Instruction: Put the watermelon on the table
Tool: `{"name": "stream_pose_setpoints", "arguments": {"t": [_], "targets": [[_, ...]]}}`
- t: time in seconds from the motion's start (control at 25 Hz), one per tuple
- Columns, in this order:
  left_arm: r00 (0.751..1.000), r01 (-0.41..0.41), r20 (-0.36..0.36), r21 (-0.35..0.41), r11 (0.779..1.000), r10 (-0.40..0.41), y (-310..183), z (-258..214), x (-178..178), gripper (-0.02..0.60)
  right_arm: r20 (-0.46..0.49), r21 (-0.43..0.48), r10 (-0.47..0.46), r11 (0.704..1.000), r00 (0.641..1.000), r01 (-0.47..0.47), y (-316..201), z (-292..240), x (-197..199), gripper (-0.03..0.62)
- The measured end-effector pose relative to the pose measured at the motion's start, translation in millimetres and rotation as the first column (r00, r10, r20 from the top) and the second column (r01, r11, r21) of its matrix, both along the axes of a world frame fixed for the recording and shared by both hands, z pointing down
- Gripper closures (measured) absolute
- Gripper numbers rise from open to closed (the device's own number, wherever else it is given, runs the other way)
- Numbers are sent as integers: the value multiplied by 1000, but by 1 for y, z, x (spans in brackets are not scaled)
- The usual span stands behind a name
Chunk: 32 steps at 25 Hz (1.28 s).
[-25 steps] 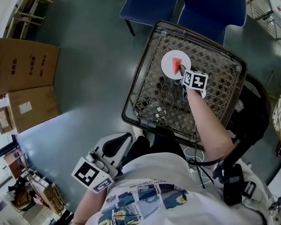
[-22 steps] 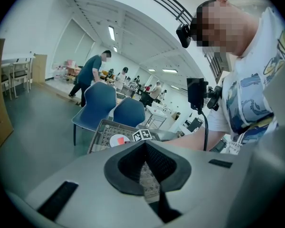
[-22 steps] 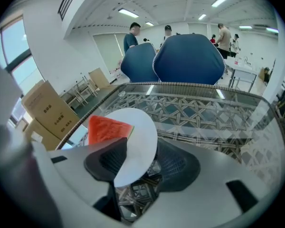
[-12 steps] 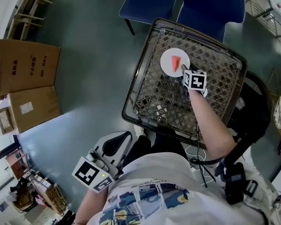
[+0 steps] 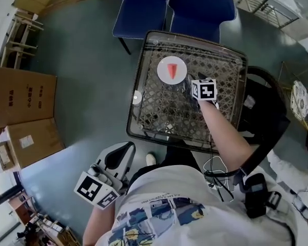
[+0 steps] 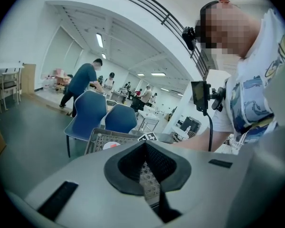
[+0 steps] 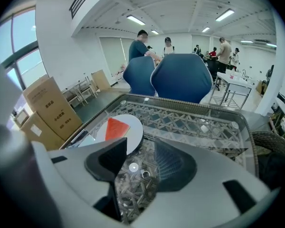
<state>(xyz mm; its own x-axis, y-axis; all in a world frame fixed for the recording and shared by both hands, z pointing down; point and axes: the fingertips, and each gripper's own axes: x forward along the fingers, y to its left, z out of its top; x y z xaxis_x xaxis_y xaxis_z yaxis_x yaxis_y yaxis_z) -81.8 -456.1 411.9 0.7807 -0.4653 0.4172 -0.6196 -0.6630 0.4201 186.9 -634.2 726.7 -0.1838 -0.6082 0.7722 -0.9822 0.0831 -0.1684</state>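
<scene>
A red watermelon wedge [image 5: 172, 70] lies on a white plate [image 5: 163, 79] on the glass-topped lattice table [image 5: 139, 60]. My right gripper [image 5: 191, 87] hovers just right of the plate, open, with nothing between its fingers. In the right gripper view the watermelon [image 7: 116, 128] and plate [image 7: 134, 133] sit just ahead and left of the right gripper [image 7: 140, 152]. My left gripper [image 5: 119, 160] hangs low beside the person's body, away from the table. In the left gripper view the left gripper [image 6: 145, 147] has its pads together, holding nothing.
Two blue chairs [image 5: 143, 4] stand at the table's far side. Cardboard boxes [image 5: 20, 91] sit on the floor to the left. A dark bag or seat [image 5: 267, 111] stands right of the table. People stand far off in the hall.
My right gripper has drawn back off the plate's edge, leaving the plate and watermelon on the table. The head view shifted. The left gripper stayed put.
</scene>
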Motion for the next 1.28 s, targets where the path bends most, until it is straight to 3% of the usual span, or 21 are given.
{"name": "stream_pose_setpoints", "arguments": {"t": [0.24, 0.44, 0.64, 0.8, 1.0, 1.16, 1.28], "targets": [[993, -50, -108, 37, 998, 53, 44, -19, -22, 572, -31, 57, -114, 992, 993, 115, 58, -67, -30, 420], [985, -86, -144, 89, 992, 99, 100, -26, -68, 572, -93, 117, -222, 966, 971, 232, 141, -128, -91, 556], [958, -141, -241, 68, 988, 153, 162, -26, -108, 572, -160, 172, -272, 939, 949, 298, 244, -180, -153, 583], [954, -190, -222, 69, 979, 201, 207, -18, -136, 572, -154, 214, -317, 914, 936, 345, 329, -220, -212, 583], [950, -279, -119, 101, 955, 290, 251, -2, -143, 572, -120, 285, -362, 880, 925, 381, 399, -261, -263, 583], [930, -316, -182, 45, 948, 319, 282, -2, -132, 572, -162, 289, -404, 853, 900, 435, 450, -275, -275, 583], [920, -351, -164, 63, 934, 356, 301, -8, -117, 572, -168, 316, -422, 833, 891, 454, 478, -286, -275, 583]]}}
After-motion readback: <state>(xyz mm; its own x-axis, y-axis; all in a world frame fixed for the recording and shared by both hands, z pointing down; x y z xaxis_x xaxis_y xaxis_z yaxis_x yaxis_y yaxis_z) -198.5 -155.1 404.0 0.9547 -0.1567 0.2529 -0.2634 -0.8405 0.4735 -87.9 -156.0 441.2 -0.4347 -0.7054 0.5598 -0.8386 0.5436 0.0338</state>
